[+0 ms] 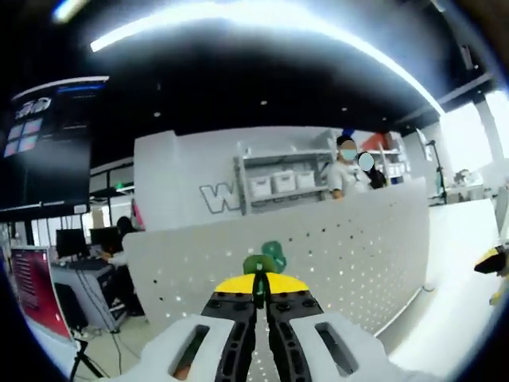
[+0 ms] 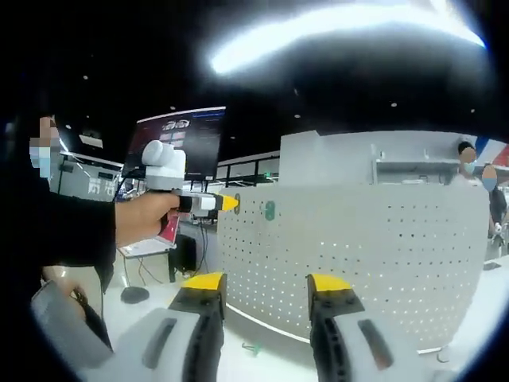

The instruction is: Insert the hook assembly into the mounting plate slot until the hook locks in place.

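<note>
In the left gripper view, my left gripper (image 1: 256,285) has its yellow-tipped jaws closed on a small green hook piece (image 1: 258,265), held up against the white perforated mounting plate (image 1: 358,247). A second green hook (image 1: 275,253) sits on the plate just right of it. The right gripper view shows my right gripper (image 2: 267,282) open with nothing between its jaws, facing the plate (image 2: 382,247) from a short distance. There the left gripper (image 2: 226,203), held in a hand (image 2: 143,216), touches the plate's left edge, and the mounted green hook (image 2: 270,210) lies just right of its tip.
A small green piece (image 2: 252,348) lies on the white table in front of the plate. Shelves with bins (image 1: 282,181) and people stand behind the plate. A desk with monitors (image 1: 71,243) is at the far left. A yellow and black object (image 1: 493,261) shows at the right edge.
</note>
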Available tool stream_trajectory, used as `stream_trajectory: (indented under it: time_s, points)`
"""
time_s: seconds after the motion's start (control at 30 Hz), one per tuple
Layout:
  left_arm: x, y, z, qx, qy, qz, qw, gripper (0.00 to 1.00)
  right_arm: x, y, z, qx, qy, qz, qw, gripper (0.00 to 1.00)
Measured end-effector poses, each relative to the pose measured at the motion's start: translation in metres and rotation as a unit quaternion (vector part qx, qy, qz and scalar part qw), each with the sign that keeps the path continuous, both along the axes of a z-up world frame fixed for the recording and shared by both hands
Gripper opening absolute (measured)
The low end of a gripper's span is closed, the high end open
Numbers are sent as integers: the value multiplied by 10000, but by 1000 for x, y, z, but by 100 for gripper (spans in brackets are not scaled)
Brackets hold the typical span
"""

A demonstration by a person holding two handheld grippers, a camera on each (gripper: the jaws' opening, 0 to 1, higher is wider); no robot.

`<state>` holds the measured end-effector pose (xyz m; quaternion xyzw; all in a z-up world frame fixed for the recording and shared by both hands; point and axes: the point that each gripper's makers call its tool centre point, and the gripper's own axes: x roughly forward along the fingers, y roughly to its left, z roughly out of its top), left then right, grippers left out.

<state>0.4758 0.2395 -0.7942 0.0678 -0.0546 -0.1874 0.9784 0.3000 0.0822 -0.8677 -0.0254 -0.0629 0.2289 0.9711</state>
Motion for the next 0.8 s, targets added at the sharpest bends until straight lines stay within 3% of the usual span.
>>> stream_trajectory:
  time_s: [0.33,0.8]
  points:
    - [34,4,11,-40,-62,194,9998,3,-1,-3,-2,-1,42,-33,10000,40]
    - [61,13,2,-256,85,413,9988,3,3,-6,-10,-82,158,-109,9998,39]
